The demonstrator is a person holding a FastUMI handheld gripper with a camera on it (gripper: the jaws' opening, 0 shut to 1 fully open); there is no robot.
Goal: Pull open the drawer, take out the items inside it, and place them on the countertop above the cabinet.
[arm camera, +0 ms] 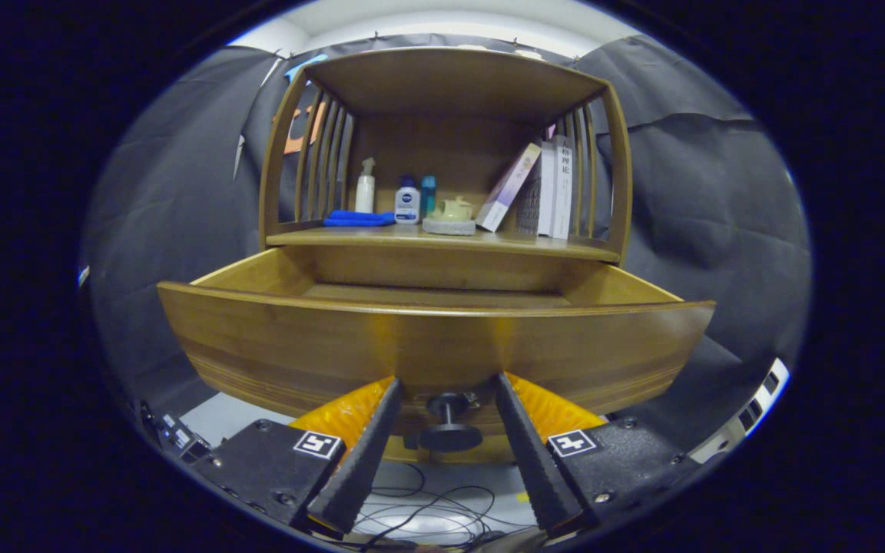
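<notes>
- Already pulled well out: broad brown wooden drawer (435, 338), front panel lying crosswise just ahead of the tongs (449, 388).
- Spread apart, fingers flanking the small dark round knob (449, 428) without pressing it.
- Drawer's inside hidden above and beyond the fingers; contents impossible to tell.
- Wooden worktop (442, 242) higher still.

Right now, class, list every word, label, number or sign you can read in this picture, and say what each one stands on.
No text reads with certainty.
White book, spine: printed characters, too small to read.
White bottle: dark label, blurred.
Markers on the gripper: black-and-white patterns, no words; its jaws stand open either side of the drawer knob.
</notes>
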